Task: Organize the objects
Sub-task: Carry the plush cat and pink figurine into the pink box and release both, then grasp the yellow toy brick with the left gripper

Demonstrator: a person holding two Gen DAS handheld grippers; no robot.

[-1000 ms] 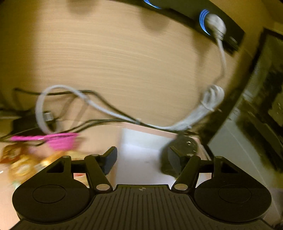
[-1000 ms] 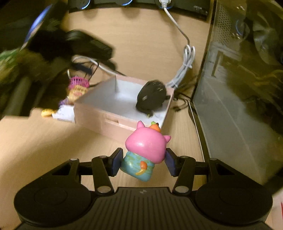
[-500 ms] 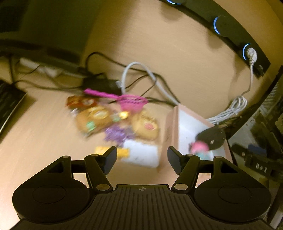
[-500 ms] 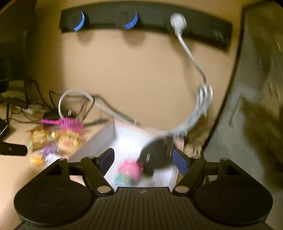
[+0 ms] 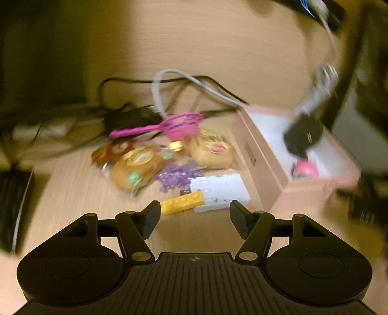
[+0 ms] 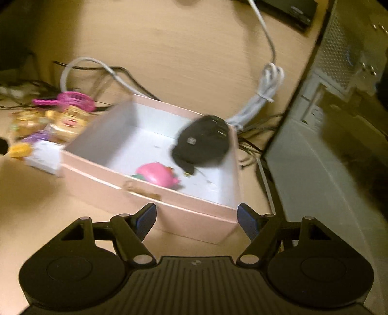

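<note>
A pink box (image 6: 169, 206) (image 5: 264, 174) holds a black mouse (image 6: 201, 143) (image 5: 303, 135) and a pink pig toy (image 6: 157, 174) (image 5: 304, 169), which lies on its side. My right gripper (image 6: 196, 218) is open and empty, just in front of the box's near wall. My left gripper (image 5: 194, 218) is open and empty, just short of a yellow brick (image 5: 181, 204) and a white block (image 5: 219, 192). Behind them lie snack packets (image 5: 138, 167), a purple clip (image 5: 177, 177) and a pink net (image 5: 179, 123).
Grey and black cables (image 5: 184, 82) lie behind the pile. A coiled white cable (image 6: 264, 97) runs up to a black socket strip (image 6: 286, 9). A computer case (image 6: 339, 121) stands right of the box. A keyboard edge (image 5: 12, 198) is at far left.
My right gripper opened and let go of the pig toy, which now lies in the box, then drew back. My left gripper swung left from the box toward the pile and moved closer.
</note>
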